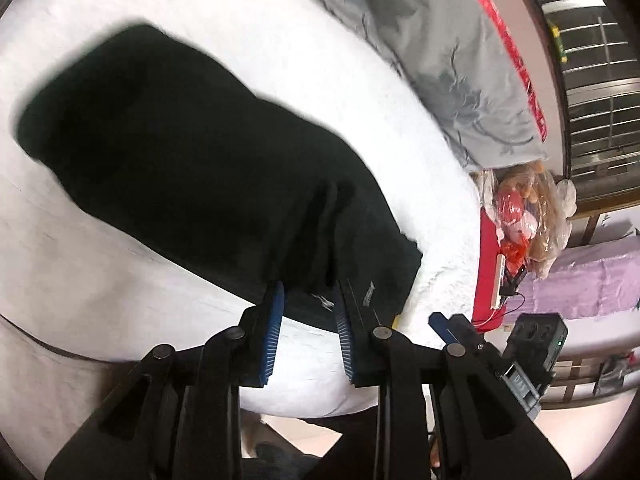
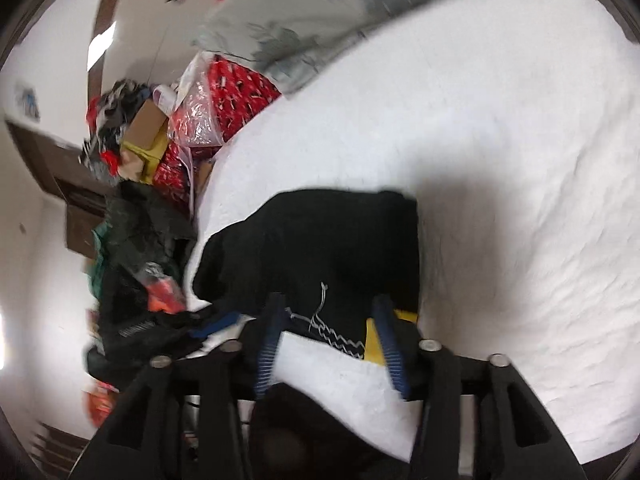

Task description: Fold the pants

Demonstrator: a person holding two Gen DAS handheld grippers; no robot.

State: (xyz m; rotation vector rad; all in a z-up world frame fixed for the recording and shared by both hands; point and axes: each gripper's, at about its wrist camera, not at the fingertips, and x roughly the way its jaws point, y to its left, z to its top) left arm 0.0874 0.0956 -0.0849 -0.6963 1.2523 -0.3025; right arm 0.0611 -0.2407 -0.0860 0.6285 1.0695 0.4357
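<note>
Black pants (image 1: 192, 168) lie on a white bed cover (image 1: 328, 80), stretching away to the upper left in the left wrist view. My left gripper (image 1: 310, 300) is open, its blue pads either side of the pants' near edge by a small white logo. In the right wrist view the pants (image 2: 320, 248) show as a dark bunched mass with white stitching. My right gripper (image 2: 328, 312) is open at the pants' near edge. The tip of the right gripper (image 1: 444, 326) shows to the right in the left wrist view.
A grey floral duvet (image 1: 440, 60) lies at the far side of the bed. Bags with soft toys (image 1: 528, 216) and a purple cover (image 1: 592, 280) sit to the right. Red bags, boxes (image 2: 148, 128) and dark clothes (image 2: 140, 248) are piled off the bed's left edge.
</note>
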